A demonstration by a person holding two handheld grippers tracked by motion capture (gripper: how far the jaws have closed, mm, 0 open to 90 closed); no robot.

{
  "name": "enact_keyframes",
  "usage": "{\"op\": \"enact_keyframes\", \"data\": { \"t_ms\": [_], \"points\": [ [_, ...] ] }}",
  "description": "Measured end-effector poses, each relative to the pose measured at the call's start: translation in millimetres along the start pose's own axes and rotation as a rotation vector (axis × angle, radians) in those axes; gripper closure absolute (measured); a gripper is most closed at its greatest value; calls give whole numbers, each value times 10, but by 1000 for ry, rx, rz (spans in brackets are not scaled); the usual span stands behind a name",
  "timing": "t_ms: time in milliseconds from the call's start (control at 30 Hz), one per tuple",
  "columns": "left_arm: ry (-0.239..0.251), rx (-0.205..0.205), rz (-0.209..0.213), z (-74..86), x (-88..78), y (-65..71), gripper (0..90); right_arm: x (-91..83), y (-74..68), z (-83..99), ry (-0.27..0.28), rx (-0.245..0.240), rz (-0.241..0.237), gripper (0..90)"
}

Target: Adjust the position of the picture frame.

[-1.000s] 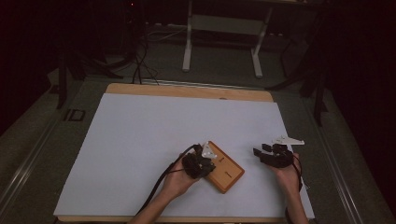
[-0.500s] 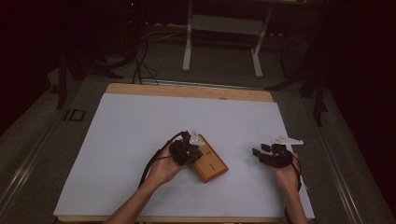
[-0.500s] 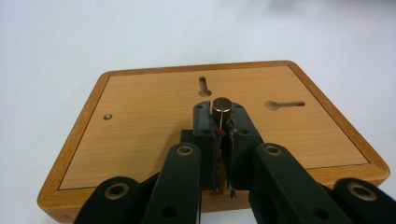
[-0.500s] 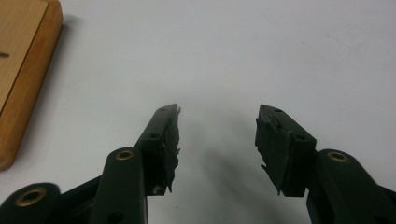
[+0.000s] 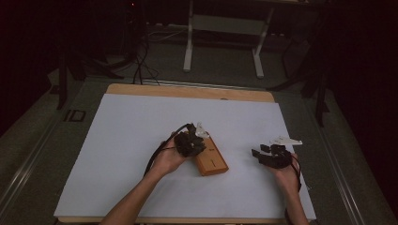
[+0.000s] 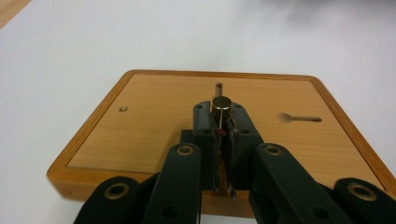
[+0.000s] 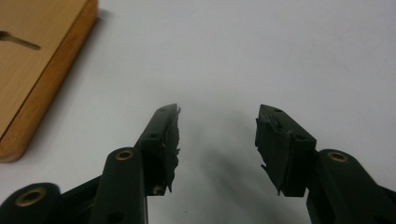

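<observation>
The left gripper (image 6: 221, 123) has its jaws pinched narrow on a small brass-coloured cylinder (image 6: 221, 103), held over the wooden board (image 6: 154, 121). By my judgement the pick-up is done; seating the piece remains. The board's slots (image 6: 301, 118) appear vacant. Farther right, the right gripper (image 7: 217, 135) rests half-spread over the white table cover (image 7: 261, 51), holding nothing.
</observation>
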State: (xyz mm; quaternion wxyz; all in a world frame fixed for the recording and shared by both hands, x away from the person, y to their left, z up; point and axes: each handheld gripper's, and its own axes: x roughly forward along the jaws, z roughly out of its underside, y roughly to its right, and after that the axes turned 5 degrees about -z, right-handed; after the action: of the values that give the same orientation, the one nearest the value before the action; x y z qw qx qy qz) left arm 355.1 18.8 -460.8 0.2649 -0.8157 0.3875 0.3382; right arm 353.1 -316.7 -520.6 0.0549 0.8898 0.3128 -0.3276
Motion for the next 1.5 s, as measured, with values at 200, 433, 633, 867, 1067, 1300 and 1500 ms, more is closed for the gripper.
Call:
{"op": "enact_keyframes", "data": {
  "t_ms": [200,433,633,867,1067,1300,1500],
  "points": [
    [-18,-3,-15,22,54,-194,850,10,-8,0,-3,2,-1,484],
    [-43,-68,-37,133,149,-431,848,39,-29,-6,-11,-6,-7,484],
    [-79,-149,-50,353,292,-527,846,78,-53,-16,-22,-18,-14,484],
    [-56,-182,-64,410,307,-510,844,146,-118,-64,-32,-38,-25,484],
    [-40,-197,-66,429,310,-504,844,293,-246,-201,-27,-53,-78,490],
    [-33,-205,-77,434,309,-488,846,596,-553,-306,-52,-133,-173,823],
    [2,-203,-88,385,252,-461,849,794,-741,-304,-104,-185,-208,893]
  ]
}}
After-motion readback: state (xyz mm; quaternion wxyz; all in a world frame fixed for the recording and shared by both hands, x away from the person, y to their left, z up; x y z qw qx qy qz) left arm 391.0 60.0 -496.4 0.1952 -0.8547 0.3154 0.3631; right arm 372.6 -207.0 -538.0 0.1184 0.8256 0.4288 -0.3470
